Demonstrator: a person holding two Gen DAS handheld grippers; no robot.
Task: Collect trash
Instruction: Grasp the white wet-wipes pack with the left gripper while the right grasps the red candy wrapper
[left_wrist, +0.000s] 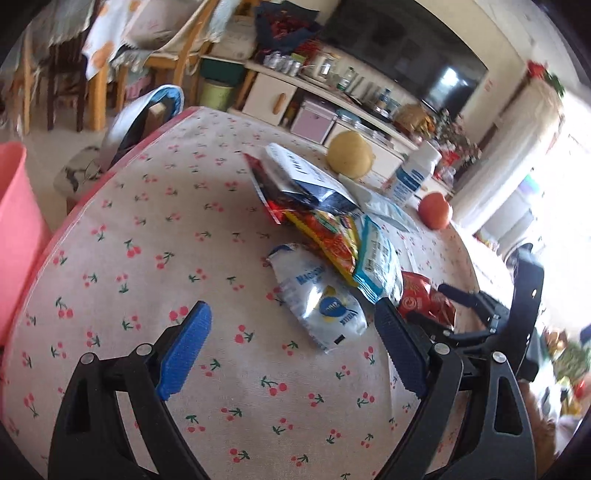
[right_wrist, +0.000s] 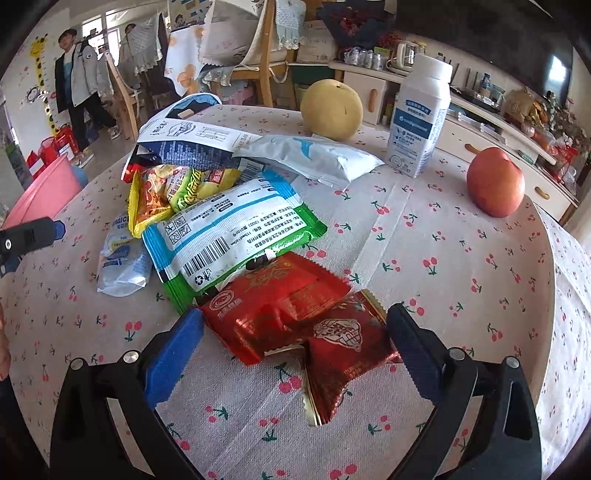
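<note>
A pile of empty snack wrappers lies on the cherry-print tablecloth (right_wrist: 461, 280). My right gripper (right_wrist: 293, 350) is open, its blue fingers either side of two red wrappers (right_wrist: 273, 314) at the pile's near end. Behind them lie a white and green wrapper (right_wrist: 229, 232), a yellow one (right_wrist: 177, 192) and a blue and white bag (right_wrist: 184, 140). My left gripper (left_wrist: 291, 347) is open above the cloth, with a silver and blue pouch (left_wrist: 317, 295) just ahead between its fingers. The right gripper also shows in the left wrist view (left_wrist: 454, 306) at the red wrapper (left_wrist: 424, 299).
A pink bin (left_wrist: 14, 218) stands off the table's left edge, also in the right wrist view (right_wrist: 40, 192). A yellow pear (right_wrist: 330, 110), a white bottle (right_wrist: 421, 118) and a red apple (right_wrist: 495, 184) stand behind the pile. Chairs and a cabinet lie beyond; a person (right_wrist: 79, 85) stands far left.
</note>
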